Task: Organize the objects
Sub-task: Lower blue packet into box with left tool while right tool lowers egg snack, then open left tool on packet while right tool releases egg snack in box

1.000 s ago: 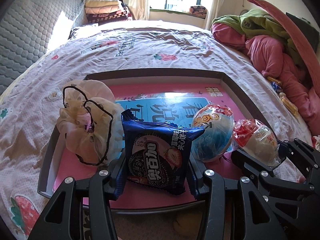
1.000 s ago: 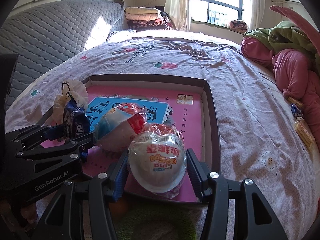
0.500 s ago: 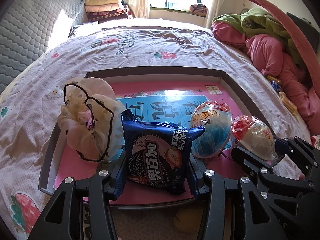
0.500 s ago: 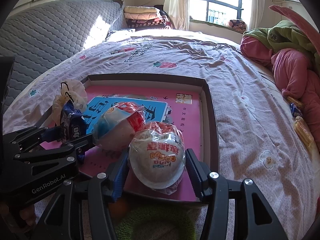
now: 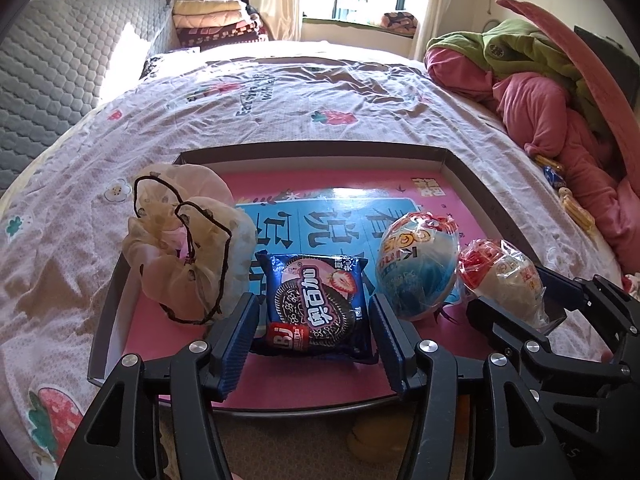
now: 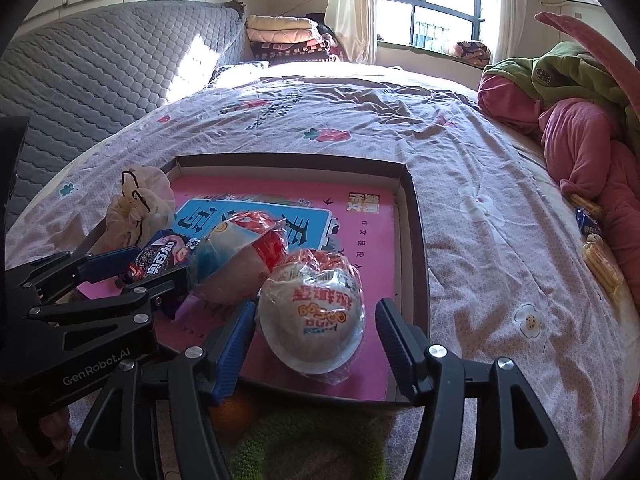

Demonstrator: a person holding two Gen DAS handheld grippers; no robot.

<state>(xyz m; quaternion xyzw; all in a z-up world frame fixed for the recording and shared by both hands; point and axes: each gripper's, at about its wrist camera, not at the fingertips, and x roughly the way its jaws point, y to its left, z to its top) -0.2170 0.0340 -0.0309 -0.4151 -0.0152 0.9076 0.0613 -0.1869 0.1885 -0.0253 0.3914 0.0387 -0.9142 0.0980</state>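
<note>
A shallow box tray with a pink floor [image 5: 328,380] [image 6: 412,208] lies on the bed. In it are a beige scrunchie [image 5: 188,248] [image 6: 136,208], a dark blue cookie packet [image 5: 318,306] [image 6: 160,258], a blue-and-white wrapped egg [image 5: 418,266] [image 6: 236,256] and a red-and-white wrapped egg [image 5: 504,280] [image 6: 316,312]. My left gripper [image 5: 314,340] is open, its fingers on either side of the cookie packet, which lies flat on the tray. My right gripper [image 6: 316,344] is open around the red-and-white egg, which rests on the tray.
The bed has a pink floral sheet [image 5: 320,92]. Piled pink and green bedding [image 5: 540,92] lies at the right, with small snack packets [image 6: 596,240] beside it. A grey quilted headboard [image 6: 100,64] is at the left. An orange object [image 6: 234,410] and green fabric [image 6: 308,444] lie below the tray's near edge.
Both grippers have opened. The cookie packet, held upright before, now lies flat on the tray. The red-and-white egg now rests free between the right fingers.
</note>
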